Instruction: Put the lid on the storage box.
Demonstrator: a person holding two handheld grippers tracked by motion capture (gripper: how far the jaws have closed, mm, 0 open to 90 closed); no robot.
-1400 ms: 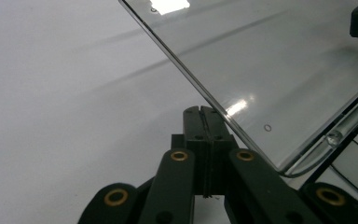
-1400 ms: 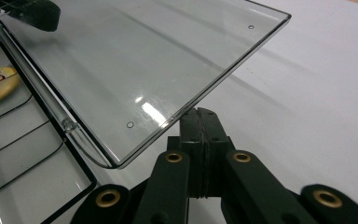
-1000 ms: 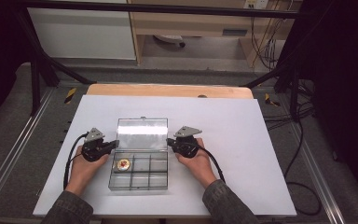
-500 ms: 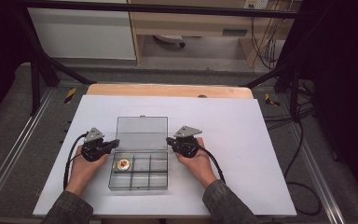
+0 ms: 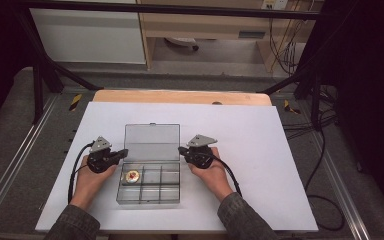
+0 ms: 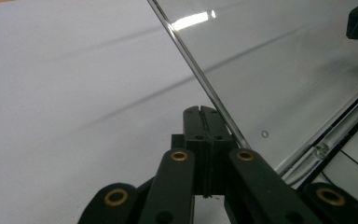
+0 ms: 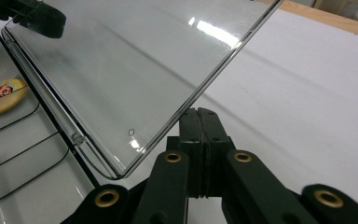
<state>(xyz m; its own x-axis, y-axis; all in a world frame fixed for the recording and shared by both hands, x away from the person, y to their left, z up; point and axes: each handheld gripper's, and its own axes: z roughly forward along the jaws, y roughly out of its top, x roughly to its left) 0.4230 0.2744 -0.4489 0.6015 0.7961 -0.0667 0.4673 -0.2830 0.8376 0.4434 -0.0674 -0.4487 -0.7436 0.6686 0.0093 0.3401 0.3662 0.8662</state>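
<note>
A clear plastic compartment box [image 5: 149, 182] lies in the lower centre of the high view on the white table [image 5: 260, 165]; its lid [image 5: 151, 142] is swung open and lies back toward the upper frame. A round cartoon badge [image 5: 132, 175] rests in the box's upper-left compartment. The left gripper [image 5: 123, 152] sits at the lid's left edge near the hinge, its jaws pressed fully together and gripping nothing; in the left gripper view the closed tips [image 6: 204, 116] lie just beside the lid's edge [image 6: 205, 88]. The right gripper [image 5: 182, 150] mirrors it at the lid's right edge, jaws likewise closed and empty; in the right gripper view its tips [image 7: 198, 116] meet just beside the lid's corner [image 7: 135, 93], with the badge [image 7: 0, 97] at the left.
</note>
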